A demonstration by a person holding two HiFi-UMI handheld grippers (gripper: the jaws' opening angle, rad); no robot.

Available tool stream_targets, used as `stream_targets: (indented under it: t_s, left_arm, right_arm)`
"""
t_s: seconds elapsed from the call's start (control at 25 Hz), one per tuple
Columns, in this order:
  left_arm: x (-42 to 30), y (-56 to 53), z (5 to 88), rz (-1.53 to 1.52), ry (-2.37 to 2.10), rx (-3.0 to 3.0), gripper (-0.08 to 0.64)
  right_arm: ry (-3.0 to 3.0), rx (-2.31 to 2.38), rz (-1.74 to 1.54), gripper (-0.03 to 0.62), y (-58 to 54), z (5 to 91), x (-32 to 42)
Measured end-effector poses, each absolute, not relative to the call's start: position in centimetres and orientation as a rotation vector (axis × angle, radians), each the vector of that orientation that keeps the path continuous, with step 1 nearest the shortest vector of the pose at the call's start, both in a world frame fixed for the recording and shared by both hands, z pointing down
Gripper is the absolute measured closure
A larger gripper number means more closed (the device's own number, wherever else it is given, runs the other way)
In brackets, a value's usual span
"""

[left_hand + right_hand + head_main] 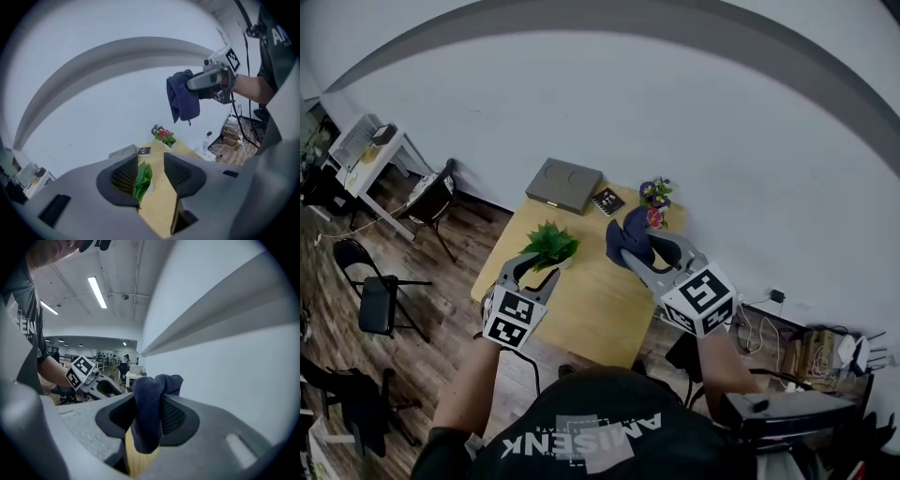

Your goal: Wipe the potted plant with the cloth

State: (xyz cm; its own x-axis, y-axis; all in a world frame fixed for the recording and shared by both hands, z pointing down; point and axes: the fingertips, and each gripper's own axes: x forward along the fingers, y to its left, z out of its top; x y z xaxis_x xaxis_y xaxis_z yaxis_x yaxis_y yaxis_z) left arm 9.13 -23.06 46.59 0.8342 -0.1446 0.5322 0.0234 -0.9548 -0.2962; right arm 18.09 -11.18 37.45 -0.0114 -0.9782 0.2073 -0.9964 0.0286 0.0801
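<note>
A small green potted plant (549, 245) stands near the left edge of the wooden table (591, 309). My left gripper (536, 266) is open, just on my side of the plant. In the left gripper view the leaves (142, 179) show between the spread jaws of the left gripper (152, 172). My right gripper (639, 247) is shut on a dark blue cloth (628, 238) and holds it above the table, to the right of the plant. The cloth (148, 414) hangs bunched between the right gripper's (149, 414) jaws. The left gripper view also shows the cloth (183, 100) hanging in the air.
At the table's far side lie a grey flat box (563, 185) and a small black booklet (607, 201). A pot of coloured flowers (655, 196) stands at the far right corner. Chairs (380, 289) and a white desk (370, 155) are on the floor to the left. Cables and boxes (811, 349) lie to the right.
</note>
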Motion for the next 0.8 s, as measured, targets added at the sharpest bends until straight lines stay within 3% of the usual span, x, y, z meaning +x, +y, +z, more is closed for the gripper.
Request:
stream_targets:
  t_s: [0.32,0.4,0.48,0.8]
  left_arm:
    - [4.9,-25.2,38.3,-0.478,0.301,-3.075,0.418]
    - [3.9,-26.1,36.6,-0.388,0.392,-3.12,0.508]
    - [3.1,-26.6,35.5,-0.328,0.457,-3.156,0.539]
    - [0.3,-28.5,33.7,-0.239,0.624,-3.254,0.558]
  right_arm:
    - [-2.211,1.978,0.107,0.46,-14.1,35.7,15.8]
    - [-2.228,1.965,0.096,0.46,-14.7,35.5,15.2]
    - [-2.239,1.965,0.084,0.46,-15.0,35.2,14.8]
    - [-2.213,2.023,0.074,0.46,-15.4,34.3,14.6]
